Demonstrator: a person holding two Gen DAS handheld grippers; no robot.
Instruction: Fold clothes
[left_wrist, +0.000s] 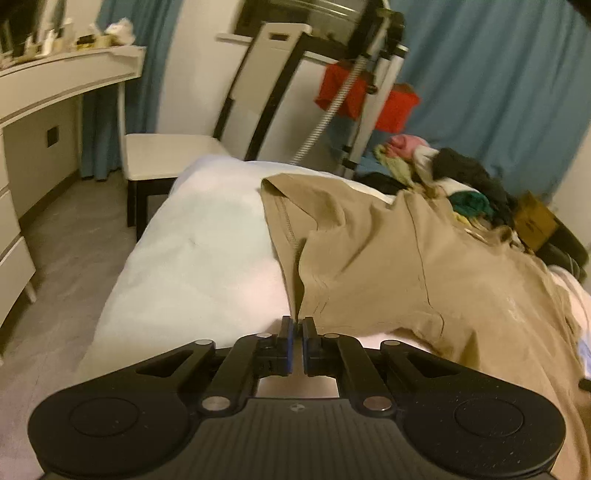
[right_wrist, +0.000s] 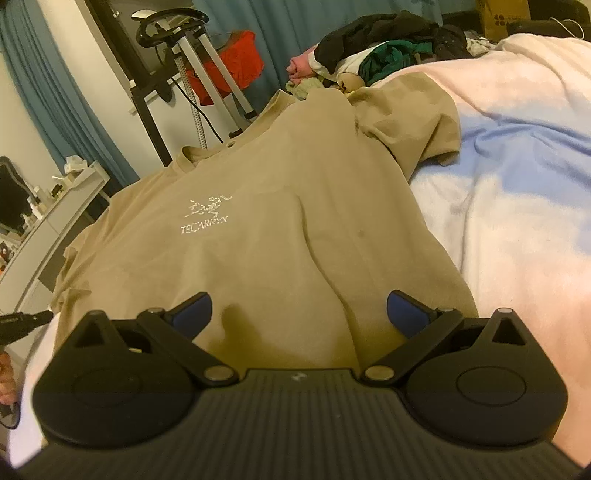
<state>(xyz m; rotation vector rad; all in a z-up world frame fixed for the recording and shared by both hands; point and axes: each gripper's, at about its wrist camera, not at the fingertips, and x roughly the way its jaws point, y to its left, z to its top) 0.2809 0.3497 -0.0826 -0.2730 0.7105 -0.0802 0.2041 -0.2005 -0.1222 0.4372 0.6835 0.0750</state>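
While the left gripper (left_wrist: 298, 325) has its jaws pinched on a hem edge of the tan T-shirt (left_wrist: 406, 258), the right gripper (right_wrist: 299, 314) hangs over the shirt's lower front with jaws spread wide, holding nothing. Shirt lies logo-up on the pale bedcover (right_wrist: 517, 184). Beyond it sits a pile of mixed clothes (right_wrist: 388, 48), near the blue curtain (left_wrist: 498, 74).

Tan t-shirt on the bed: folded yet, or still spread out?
Mostly spread: the tan t-shirt lies logo-up, one sleeve out; left gripper pinches an edge.

Tan shirt (right_wrist: 280, 229) with white logo (right_wrist: 207, 216); pale pink-white bedding (right_wrist: 517, 206).
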